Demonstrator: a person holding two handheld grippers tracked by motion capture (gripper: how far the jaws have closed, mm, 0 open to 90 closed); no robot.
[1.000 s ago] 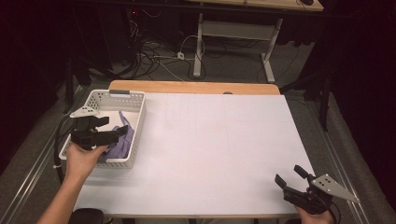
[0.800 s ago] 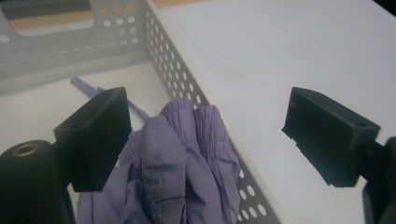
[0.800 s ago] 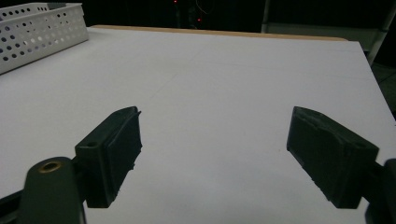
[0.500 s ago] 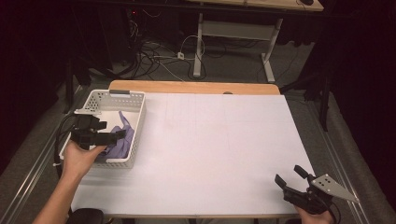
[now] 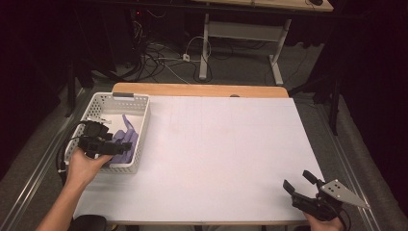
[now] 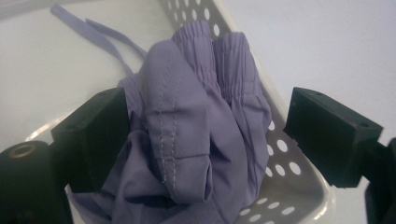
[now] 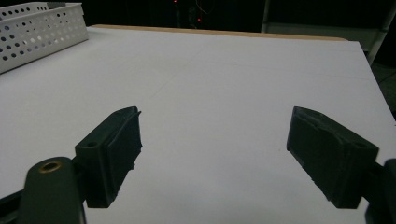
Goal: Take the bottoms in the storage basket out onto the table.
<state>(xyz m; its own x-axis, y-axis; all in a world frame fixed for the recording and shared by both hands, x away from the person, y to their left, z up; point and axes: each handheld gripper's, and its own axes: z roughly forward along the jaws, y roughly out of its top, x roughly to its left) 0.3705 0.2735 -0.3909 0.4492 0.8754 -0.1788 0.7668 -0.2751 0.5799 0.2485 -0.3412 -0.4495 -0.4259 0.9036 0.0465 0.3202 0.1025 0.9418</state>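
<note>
A crumpled purple garment (image 5: 127, 136) with an elastic band lies in a white perforated basket (image 5: 138, 99) at the table's left edge. My left gripper (image 5: 118, 148) is down in the basket's near end, open. In the left gripper view its jaws stand wide on either side of the purple garment (image 6: 196, 116), and the left jaw touches the cloth. The basket wall (image 6: 286, 169) runs behind the garment. My right gripper (image 5: 299, 182) rests open over the table's front right corner, with nothing between its jaws (image 7: 215, 154).
The white table top (image 5: 221, 144) stretches bare between the two grippers, with a wooden strip (image 5: 197, 89) along its far edge. The basket (image 7: 42, 28) shows far left in the right gripper view. Cables and desk legs lie on the floor beyond.
My left gripper has shifted a little toward the near end of the basket and lower onto the purple garment. The right gripper has not moved.
</note>
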